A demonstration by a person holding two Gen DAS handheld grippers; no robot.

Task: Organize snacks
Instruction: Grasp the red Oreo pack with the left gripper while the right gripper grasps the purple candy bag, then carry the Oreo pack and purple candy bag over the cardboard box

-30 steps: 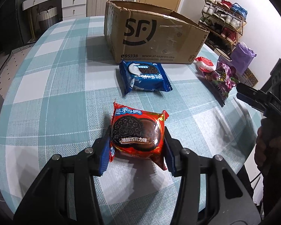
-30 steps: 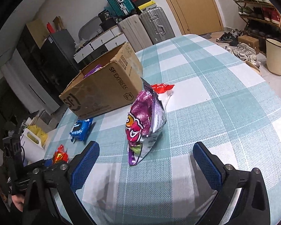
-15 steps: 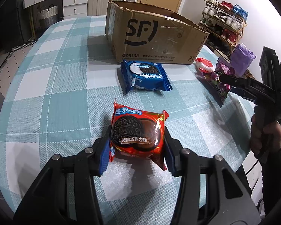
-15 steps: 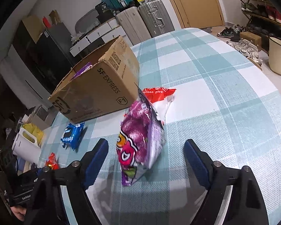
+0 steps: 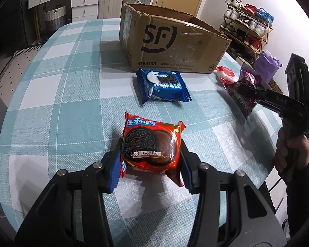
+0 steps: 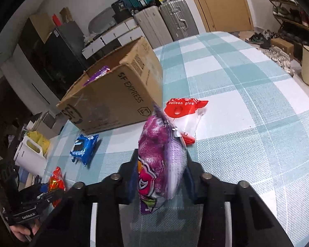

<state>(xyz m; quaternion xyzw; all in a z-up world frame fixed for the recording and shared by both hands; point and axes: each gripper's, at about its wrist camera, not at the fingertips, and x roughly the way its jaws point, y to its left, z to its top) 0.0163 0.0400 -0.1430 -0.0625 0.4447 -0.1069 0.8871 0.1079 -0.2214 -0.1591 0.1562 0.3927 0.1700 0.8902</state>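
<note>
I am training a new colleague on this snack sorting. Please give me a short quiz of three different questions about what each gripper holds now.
1. True or false: the left gripper is shut on the blue Oreo pack.
2. Which pack is between the pads of the right gripper? A) red Oreo pack B) purple snack bag C) balloon glue pack
3. Fill in: the blue pack lies on the table just in front of the ____.

Key
1. False; it grips the red Oreo pack.
2. B.
3. Cardboard box.
</note>
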